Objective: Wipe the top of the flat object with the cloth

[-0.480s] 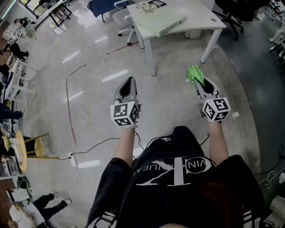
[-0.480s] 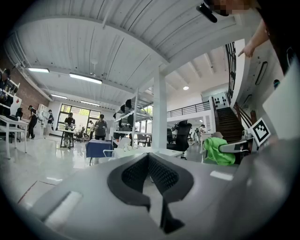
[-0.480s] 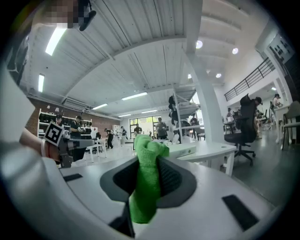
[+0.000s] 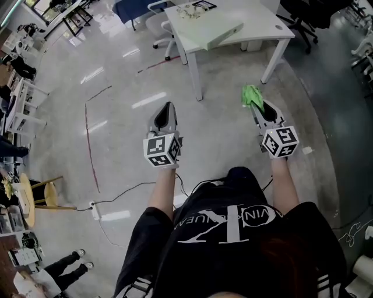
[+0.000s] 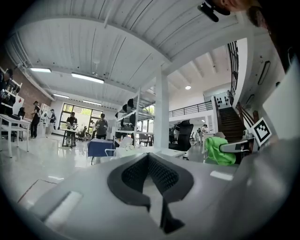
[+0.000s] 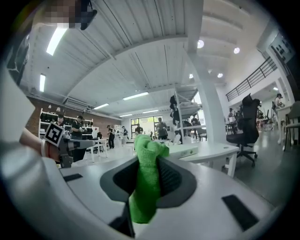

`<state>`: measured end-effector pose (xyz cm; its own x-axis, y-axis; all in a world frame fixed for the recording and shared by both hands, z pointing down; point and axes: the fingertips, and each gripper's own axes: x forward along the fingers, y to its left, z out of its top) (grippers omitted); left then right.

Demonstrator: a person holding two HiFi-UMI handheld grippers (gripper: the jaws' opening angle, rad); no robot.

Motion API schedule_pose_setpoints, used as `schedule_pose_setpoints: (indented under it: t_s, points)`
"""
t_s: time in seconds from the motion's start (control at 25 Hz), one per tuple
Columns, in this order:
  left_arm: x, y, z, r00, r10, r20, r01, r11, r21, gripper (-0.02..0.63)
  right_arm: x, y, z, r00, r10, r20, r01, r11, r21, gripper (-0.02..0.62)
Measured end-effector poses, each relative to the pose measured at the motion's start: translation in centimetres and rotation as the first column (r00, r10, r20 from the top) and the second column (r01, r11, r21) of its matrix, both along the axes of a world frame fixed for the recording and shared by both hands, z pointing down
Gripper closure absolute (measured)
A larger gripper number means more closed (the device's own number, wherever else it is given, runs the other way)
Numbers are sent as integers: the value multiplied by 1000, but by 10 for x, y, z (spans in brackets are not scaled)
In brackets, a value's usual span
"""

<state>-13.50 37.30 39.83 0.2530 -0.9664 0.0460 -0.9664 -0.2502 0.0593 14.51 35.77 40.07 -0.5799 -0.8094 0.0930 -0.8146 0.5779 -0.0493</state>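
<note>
fuzzy green cloth in right claw

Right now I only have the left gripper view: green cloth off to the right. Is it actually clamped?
Observer: Yes. In the right gripper view the right gripper is shut on the cloth, whose end sticks out past the jaws.
Operator: Where's the flat object?
Observer: In the head view, the pale green flat object lies on the white table, ahead of the person. The cloth isn't touching it.
Operator: Anything else on that table?
Observer: A small cluster of items by the far edge, too small to identify.
</note>
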Motion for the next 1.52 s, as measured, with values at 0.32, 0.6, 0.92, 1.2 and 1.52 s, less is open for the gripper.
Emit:
schedule_pose_setpoints:
  t_s: [0.32,0.6,0.92,1.2,1.52]
  points:
    - [-4,-13,1,1000,-7,-6,7,1000,-8,595,-5,-14,2,1000,0,-9,0,1000,-4,511]
    - [-2,-17,9,1000,12,-4,-12,1000,-20,595,-2,-16,-2,999,31,18,-31,999,7,511]
    - [5,-45,18,999,29,-16,-30,998,-51,595,7,-40,4,997,65,38,-64,998,-15,511]
    - [-2,-97,25,1000,10,-9,-10,997,-76,595,4,-100,9,997,55,52,-54,998,-28,511]
    - [-14,-181,16,999,-46,-12,45,996,-81,595,-5,-196,4,999,0,41,2,999,-49,511]
